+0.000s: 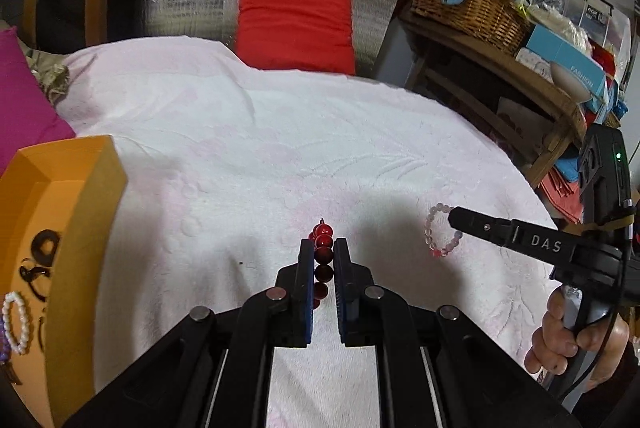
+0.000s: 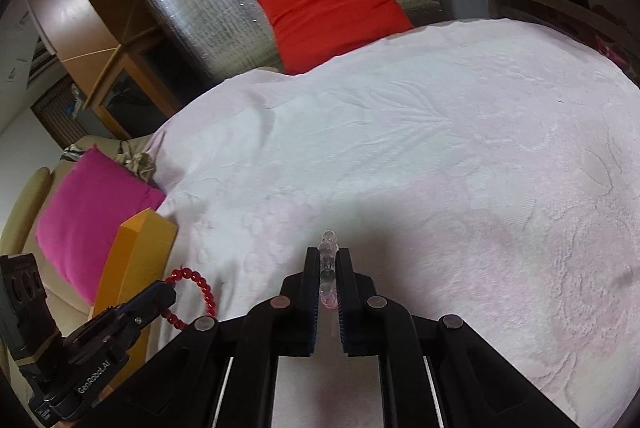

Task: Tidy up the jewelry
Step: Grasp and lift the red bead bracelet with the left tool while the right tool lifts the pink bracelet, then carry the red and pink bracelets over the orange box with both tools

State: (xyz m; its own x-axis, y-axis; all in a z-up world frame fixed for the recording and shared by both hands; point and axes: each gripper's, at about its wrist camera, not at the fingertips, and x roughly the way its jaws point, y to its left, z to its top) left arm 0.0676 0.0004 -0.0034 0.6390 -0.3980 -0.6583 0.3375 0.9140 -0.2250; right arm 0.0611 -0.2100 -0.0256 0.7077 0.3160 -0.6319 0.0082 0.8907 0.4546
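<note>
Left gripper (image 1: 323, 256) pinches our red bead bracelet (image 1: 322, 248); right gripper (image 2: 328, 260) pinches clear pink bracelet (image 2: 328, 256), orange box (image 1: 80, 188) nr left.

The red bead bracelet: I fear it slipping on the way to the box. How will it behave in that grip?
The red bead bracelet probably hangs limp: in the right wrist view its loop droops from the left gripper. Its round, glossy beads look slippery, so it could swivel between the pads. It seems light.
</note>
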